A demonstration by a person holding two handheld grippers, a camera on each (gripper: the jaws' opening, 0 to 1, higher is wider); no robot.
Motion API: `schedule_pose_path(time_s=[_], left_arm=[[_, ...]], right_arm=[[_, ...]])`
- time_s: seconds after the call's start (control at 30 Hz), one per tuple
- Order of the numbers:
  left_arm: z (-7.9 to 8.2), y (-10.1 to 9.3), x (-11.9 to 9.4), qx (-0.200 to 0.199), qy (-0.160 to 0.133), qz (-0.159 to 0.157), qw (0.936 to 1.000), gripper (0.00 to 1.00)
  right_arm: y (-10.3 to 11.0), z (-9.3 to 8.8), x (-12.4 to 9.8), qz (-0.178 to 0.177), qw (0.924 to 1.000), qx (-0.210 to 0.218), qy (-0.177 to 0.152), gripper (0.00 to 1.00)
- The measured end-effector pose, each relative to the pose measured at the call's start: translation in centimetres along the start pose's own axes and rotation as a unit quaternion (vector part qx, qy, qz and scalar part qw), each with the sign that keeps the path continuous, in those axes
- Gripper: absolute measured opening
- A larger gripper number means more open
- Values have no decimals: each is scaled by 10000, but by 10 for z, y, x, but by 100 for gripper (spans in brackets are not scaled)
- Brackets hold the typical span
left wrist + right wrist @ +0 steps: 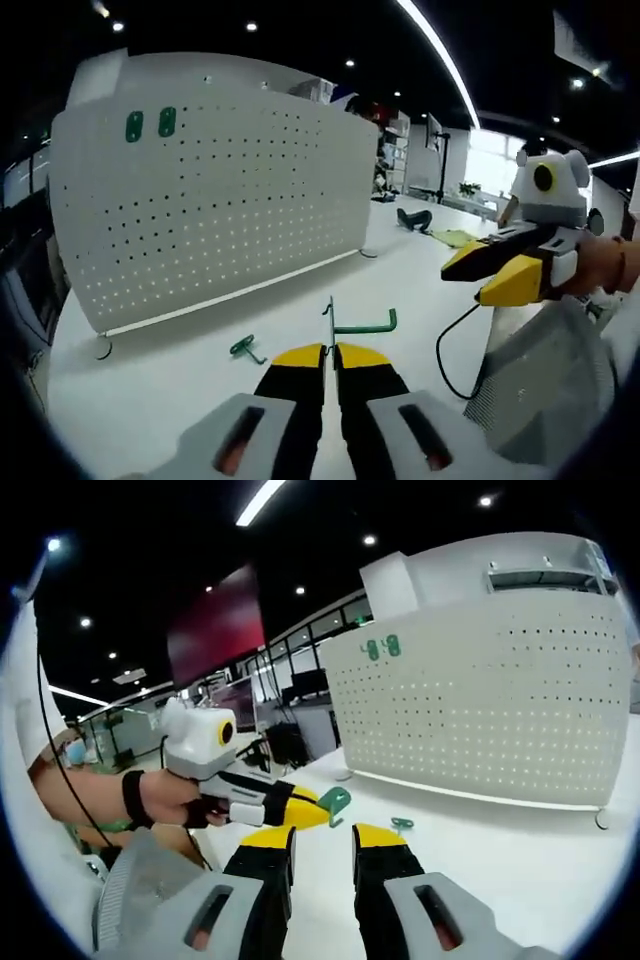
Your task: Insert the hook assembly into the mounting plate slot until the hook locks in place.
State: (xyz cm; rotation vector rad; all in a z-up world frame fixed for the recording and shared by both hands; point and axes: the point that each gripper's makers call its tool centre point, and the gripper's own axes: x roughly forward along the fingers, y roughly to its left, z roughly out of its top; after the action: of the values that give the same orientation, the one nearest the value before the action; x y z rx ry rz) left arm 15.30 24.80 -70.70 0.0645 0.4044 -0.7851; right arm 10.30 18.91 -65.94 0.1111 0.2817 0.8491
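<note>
Left gripper view, left to right: white pegboard (215,190) stood upright on the white surface (150,390), two green pegs (150,125) in its top-left holes. A small green hook (244,348) lay loose on the surface in front of the board, left of the jaws. Left tool (331,352) was clenched, yellow tips together on the thin stem of a second green hook (366,325); its long arm stuck out to the right, above the surface. Nothing stood between that hook and the board. Further right, a black cable (447,350) looped on the surface beside a grey mesh piece (545,380). Right tool (490,272) came in from the right edge, held by a hand (605,265), well clear of the board; jaws looked near shut, nothing in them. Dark item and a yellow-green sheet (455,238) sat far back on the surface.

Right gripper view, left to right: hand (165,798) with a black wrist strap held the left tool (305,808), hook (334,803) at its tip, just above and between the right tool's jaws. Right tool (320,838) was released, jaws apart, empty. Loose hook (402,824) lay just beyond the right jaw. Pegboard (490,700) stood at right, pegs (381,647) in its near upper corner, well apart from both tools.
</note>
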Motion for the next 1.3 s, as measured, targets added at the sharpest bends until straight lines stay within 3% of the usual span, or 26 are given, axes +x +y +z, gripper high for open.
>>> schedule_pose_path(time_s=[0.2,0.73,1.0,1.3], left_arm=[[6,-6,-4,-10,-188,62,9998,4],[21,-28,-14,4,-694,195,9974,4],[28,-30,-18,-86,-901,277,9955,4],[35,-46,-20,-38,-1145,187,9932,4]], right_arm=[[-2,6,-7,13,9999,-104,-130,22],[15,10,-10,365,9970,414,-549,23],[10,15,-13,352,9951,598,-700,22],[11,12,-10,448,9930,906,-617,15]])
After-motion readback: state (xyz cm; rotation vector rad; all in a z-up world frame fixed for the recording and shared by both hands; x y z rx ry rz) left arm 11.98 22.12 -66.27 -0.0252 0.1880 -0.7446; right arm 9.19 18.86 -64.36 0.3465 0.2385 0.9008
